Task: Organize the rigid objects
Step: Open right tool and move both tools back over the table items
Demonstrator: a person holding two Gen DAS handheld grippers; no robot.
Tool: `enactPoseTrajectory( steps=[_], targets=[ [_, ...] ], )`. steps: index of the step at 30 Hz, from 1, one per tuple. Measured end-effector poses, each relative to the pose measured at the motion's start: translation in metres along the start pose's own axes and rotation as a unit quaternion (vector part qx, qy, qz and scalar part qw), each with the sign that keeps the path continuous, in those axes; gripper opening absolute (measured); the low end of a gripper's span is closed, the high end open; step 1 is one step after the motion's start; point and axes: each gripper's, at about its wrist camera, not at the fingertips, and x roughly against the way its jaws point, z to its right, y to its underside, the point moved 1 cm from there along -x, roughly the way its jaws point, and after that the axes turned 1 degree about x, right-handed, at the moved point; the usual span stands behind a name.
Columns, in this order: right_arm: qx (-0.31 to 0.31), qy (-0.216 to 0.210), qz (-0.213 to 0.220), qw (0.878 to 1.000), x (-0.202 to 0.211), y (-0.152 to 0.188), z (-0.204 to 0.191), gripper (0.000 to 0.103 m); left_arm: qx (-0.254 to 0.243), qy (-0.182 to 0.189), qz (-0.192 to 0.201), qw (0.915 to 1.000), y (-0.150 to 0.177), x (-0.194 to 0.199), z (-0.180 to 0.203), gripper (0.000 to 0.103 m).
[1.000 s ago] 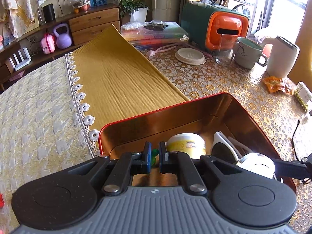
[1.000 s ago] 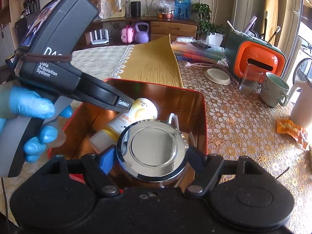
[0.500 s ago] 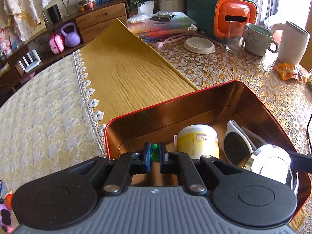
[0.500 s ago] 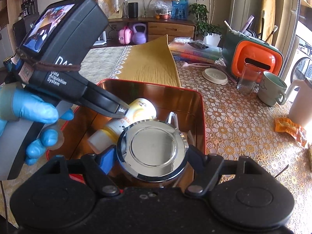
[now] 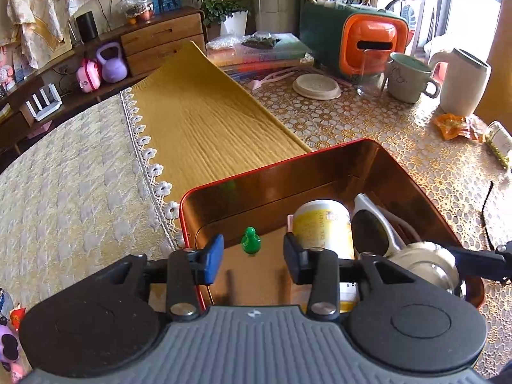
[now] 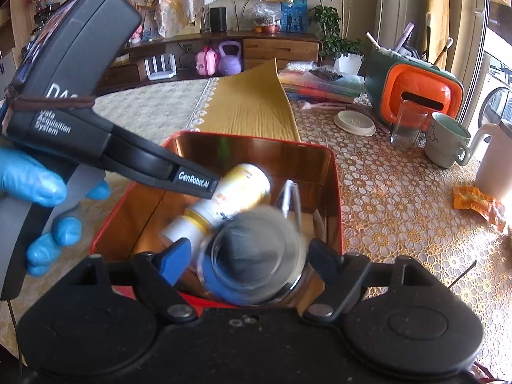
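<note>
Opening left tool (image 5: 250,257), small green pawn-shaped peg (image 5: 250,240) loose between jaws, at 12 o'clock, over red metal tin (image 5: 396,152). Right tool (image 6: 248,264) opening around blurred shiny round jar (image 6: 256,256).

Inside the red tin (image 5: 323,156), a yellow bottle (image 5: 323,227), white sunglasses (image 5: 374,224) and a blurred steel lid (image 6: 256,256) are crowding the right half, leaving bare floor on the left around a small green peg (image 5: 250,240). The left gripper (image 6: 192,179) is reaching over the tin's left wall. Beyond the tin, the yellow runner (image 5: 204,118) is lying unobstructed; a mug (image 5: 409,78), glass (image 5: 371,70) and jug (image 5: 464,83) are lining the far right.
</note>
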Motion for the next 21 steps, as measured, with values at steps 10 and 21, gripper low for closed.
enactPoseTrajectory(
  steps=[10, 21],
  targets=[
    [-0.013, 0.002, 0.011, 1.0, 0.018, -0.002, -0.002, 0.085, 0.018, 0.033, 0.023, 0.999, 0.007, 0.03, -0.005, 0.063],
    [-0.026, -0.002, 0.037, 0.999, 0.051, -0.004, -0.01, 0.089, 0.036, 0.061, 0.054, 0.996, 0.027, 0.084, -0.03, 0.064]
  ],
)
